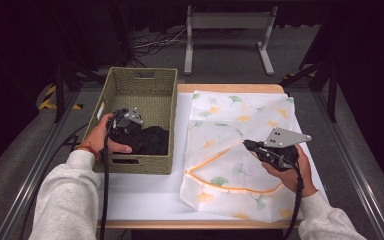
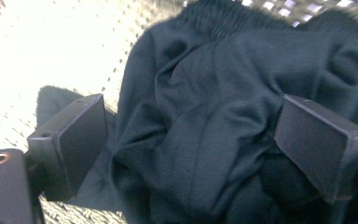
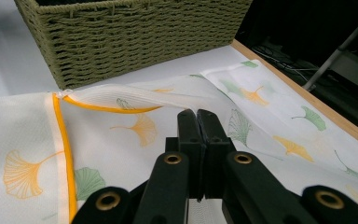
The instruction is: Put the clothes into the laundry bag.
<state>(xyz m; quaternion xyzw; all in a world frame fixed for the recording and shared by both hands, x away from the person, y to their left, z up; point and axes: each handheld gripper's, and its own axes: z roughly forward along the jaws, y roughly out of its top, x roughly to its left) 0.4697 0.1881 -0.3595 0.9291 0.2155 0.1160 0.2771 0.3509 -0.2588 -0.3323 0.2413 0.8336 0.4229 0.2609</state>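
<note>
A black garment [image 1: 155, 140] lies bunched in a green woven basket [image 1: 140, 72] at the table's left. My left gripper [image 1: 134, 134] reaches into the basket. In the left gripper view its jaws stand wide apart, left gripper [image 2: 191, 135] open, with folds of the black garment [image 2: 205, 93] between the pads. A white mesh bag [image 1: 240, 115] with ginkgo leaves and orange trim lies flat to the right of the basket. My right gripper [image 1: 246, 145] is shut on the bag's upper layer by its opening. In the right gripper view the right gripper [image 3: 198, 114] holds that layer of the bag [image 3: 121, 140] lifted.
The white-topped table [image 1: 145, 195] has a wooden edge at front and back. The basket wall [image 3: 135, 42] stands close behind the bag's opening. A metal stand [image 1: 227, 22] and cables sit on the floor beyond the table.
</note>
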